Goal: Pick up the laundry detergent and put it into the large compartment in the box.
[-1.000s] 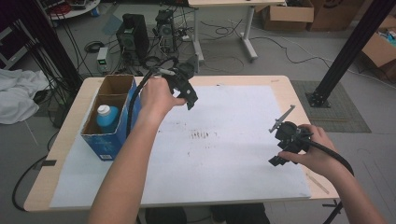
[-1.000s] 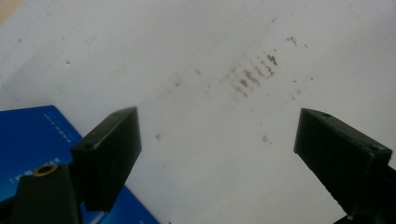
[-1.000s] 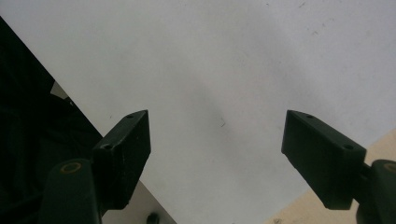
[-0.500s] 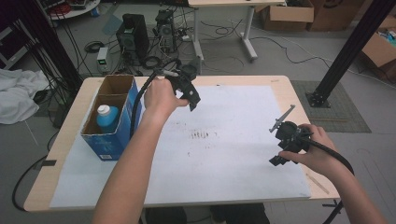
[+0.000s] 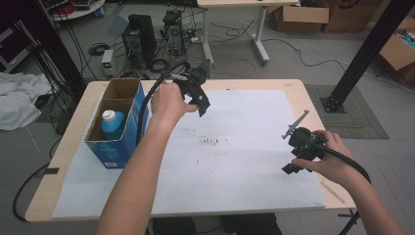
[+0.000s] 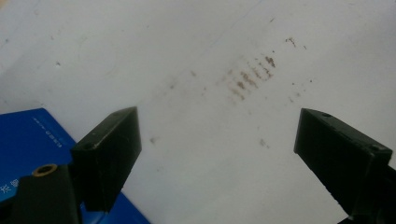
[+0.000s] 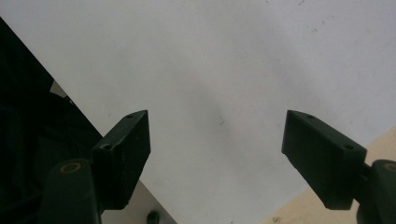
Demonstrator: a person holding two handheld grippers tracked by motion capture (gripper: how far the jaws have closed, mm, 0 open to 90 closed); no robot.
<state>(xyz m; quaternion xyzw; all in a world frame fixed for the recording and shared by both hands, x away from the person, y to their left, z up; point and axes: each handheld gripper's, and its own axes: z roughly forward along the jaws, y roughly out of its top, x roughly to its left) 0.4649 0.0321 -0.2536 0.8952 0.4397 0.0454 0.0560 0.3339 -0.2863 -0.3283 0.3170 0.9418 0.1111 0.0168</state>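
My left gripper (image 5: 203,107) is held up over the back left of the table, just right of a blue cardboard box (image 5: 115,147). Its jaws stand open with nothing between them. In the left gripper view, the left gripper (image 6: 217,133) looks down on white paper with brown smudges (image 6: 252,77) and a corner of the blue box (image 6: 32,135). A blue bottle with a white cap (image 5: 111,122) stands inside the box. My right gripper (image 5: 292,166) hovers low over the front right of the paper. The right gripper (image 7: 217,137) is open and empty above the paper's edge.
A large white paper sheet (image 5: 244,166) covers most of the wooden table (image 5: 298,90). Behind the table are computer towers (image 5: 139,39), cables and a second desk. A black frame post (image 5: 364,54) rises at the right, and a white cloth (image 5: 17,100) lies on the floor at the left.
The left hand and its gripper have shifted only slightly above the table. The right gripper has stayed where it was.
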